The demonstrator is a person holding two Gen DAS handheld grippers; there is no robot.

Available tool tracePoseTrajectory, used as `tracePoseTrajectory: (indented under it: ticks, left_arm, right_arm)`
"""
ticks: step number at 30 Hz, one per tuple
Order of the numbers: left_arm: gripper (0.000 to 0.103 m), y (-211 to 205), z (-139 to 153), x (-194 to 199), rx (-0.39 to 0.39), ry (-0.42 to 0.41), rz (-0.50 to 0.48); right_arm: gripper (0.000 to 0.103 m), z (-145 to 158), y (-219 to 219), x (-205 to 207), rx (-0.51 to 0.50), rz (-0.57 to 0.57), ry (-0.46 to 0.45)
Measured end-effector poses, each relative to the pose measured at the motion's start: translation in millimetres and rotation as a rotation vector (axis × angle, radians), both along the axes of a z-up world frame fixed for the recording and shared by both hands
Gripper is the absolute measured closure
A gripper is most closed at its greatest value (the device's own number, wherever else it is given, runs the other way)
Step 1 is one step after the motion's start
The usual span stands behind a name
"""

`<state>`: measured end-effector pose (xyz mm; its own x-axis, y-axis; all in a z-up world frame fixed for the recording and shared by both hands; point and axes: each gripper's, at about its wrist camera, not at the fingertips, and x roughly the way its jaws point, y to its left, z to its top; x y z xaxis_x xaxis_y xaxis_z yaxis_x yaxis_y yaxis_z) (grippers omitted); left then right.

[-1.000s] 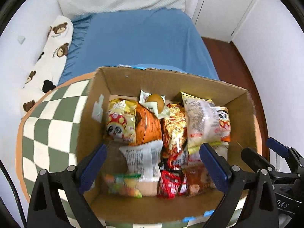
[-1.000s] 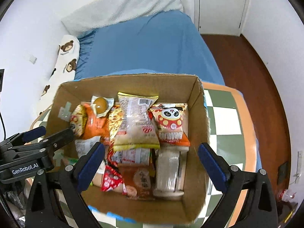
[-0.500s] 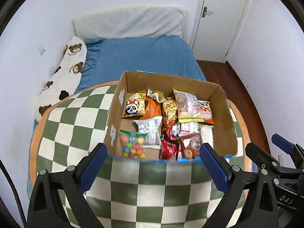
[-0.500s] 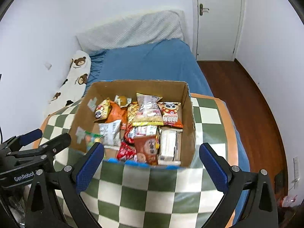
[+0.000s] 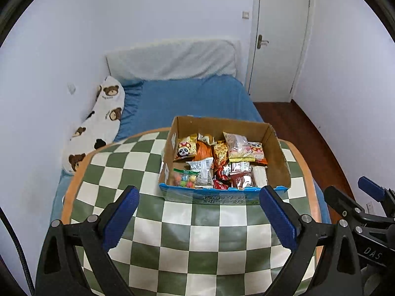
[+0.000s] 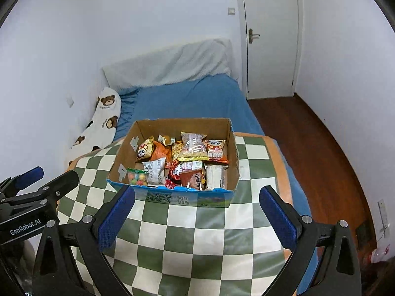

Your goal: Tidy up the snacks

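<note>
Both grippers, left (image 5: 198, 208) and right (image 6: 196, 207), hang back over the desk (image 5: 197, 241), jaws wide and empty. All visible snacks (image 5: 217, 162) sit packed in the box (image 5: 222, 198) on the desk's far side: tall bags at the back, small packs in front. Nothing loose outside, so sorting looks done.

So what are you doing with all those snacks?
Sorting snacks. A brown cardboard box full of colourful snack packets sits on the green-and-white checkered table. The left tongs and right tongs are both open and empty, hanging above the table in front of the box. Nothing is being held right now.
</note>
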<state>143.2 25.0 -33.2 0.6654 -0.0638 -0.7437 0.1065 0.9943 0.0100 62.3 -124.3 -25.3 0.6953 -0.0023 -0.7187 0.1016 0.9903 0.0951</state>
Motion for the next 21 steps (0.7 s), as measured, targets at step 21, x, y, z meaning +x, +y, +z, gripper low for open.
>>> tracePoseTrajectory:
  ticks: [21]
  left_arm:
    - [0.002, 14, 14, -23, -0.038, -0.03, 0.031]
  right_arm:
    - [0.0, 28, 10, -32, -0.04, -0.002, -0.063]
